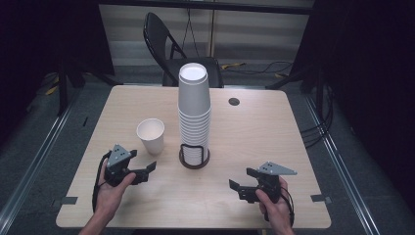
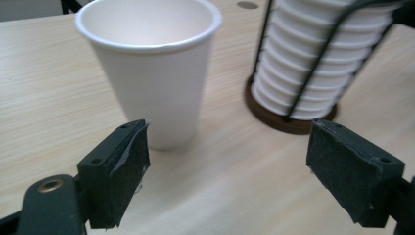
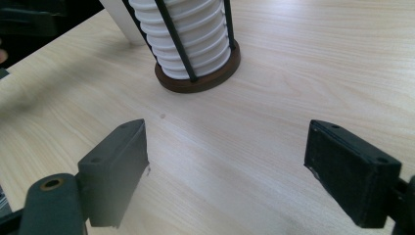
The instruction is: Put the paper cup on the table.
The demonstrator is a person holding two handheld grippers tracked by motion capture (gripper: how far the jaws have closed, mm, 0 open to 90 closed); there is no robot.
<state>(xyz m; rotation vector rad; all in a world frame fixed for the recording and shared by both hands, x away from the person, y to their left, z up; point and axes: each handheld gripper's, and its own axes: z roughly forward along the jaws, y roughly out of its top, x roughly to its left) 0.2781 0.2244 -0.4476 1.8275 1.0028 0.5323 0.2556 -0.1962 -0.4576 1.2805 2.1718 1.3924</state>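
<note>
Your left gripper [image 1: 149, 170] sat near the table's [image 1: 254, 132] front-left edge with its jaws released and nothing between them, pointing toward the single paper cup [image 1: 151, 135] that stood upright at about eleven o'clock from the wooden base [image 1: 194, 161] of the cup stack [image 1: 194, 110]. In the left gripper view that paper cup [image 2: 149, 68] rose just above the left jaw, off-centre, with the stack [image 2: 313, 63] in its wire holder [image 2: 323, 58] toward one o'clock. Your right gripper [image 1: 241, 185] rested at about four o'clock from the stack, also spread wide and empty; its own view looked at the stack's base [image 3: 198, 78] toward eleven o'clock across bare wood. If the cup was your target, you needed to swing the left gripper so the cup sat midway between both pads before you closed, since the line as it stood would likely have let one pad strike the wall and tip the cup. A grasp low on the body, below the rolled rim, probably suited thin paper best, with a light squeeze so the wall did not buckle. You did well to hold the right gripper clear of the tall stack, which looked easy to topple.
</note>
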